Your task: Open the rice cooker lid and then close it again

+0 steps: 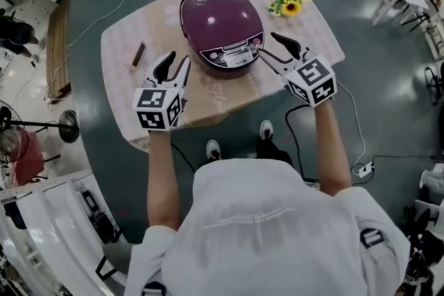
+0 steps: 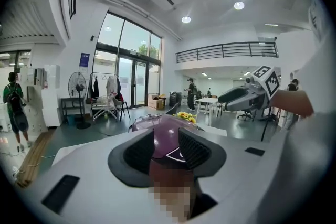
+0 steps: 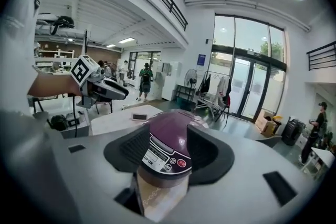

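On the worktop (image 1: 132, 31) the purple rice cooker (image 1: 222, 24) sits dead centre, lid down, control panel facing the person. Left tongs (image 1: 175, 64) hover just off its front-left side, about half open, nothing in them. Right tongs (image 1: 268, 44) are spread wide by the panel's right corner, empty too, with the cooker lined up beyond them. This looks like the approach: opening hasn't begun. Next, I'd say, one tip must find the lid release at the front and press, the other steadying the body.
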Available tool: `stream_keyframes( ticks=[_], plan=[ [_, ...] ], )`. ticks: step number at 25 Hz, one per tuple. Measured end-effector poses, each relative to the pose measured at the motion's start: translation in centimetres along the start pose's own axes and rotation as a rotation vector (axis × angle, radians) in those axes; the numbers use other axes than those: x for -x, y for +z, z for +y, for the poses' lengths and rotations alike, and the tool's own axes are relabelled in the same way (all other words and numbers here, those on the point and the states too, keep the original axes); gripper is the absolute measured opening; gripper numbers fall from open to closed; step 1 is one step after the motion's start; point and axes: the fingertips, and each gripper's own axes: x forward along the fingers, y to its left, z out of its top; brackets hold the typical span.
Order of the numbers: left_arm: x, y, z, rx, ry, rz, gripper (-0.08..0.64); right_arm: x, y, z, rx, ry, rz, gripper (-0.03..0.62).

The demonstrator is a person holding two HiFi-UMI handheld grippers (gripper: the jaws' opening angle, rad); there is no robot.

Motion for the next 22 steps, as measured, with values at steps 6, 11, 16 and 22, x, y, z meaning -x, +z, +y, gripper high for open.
stream_keyframes(
  ticks=[6,11,16,22],
  plan=[
    [-1.5,-0.2,-0.5,0.051,0.109,0.028,0.16,-3.5,-0.5,0.1,0.115,0.215,0.013,0.238],
    [-2.2,-0.5,-0.6,0.069,0.182,0.042,0.16,-5.6,-1.5,0.9,0.18,0.35,0.008,0.238],
    [-1.9,-0.7,-0.4,0.087,0.248,0.057,0.16,-7.7,-2.0,1.5,0.206,0.437,0.002,0.235],
    [-1.6,-1.9,-0.4,0.11,0.279,0.083,0.16,-9.0,-3.1,2.3,0.228,0.489,0.043,0.233]
  ],
)
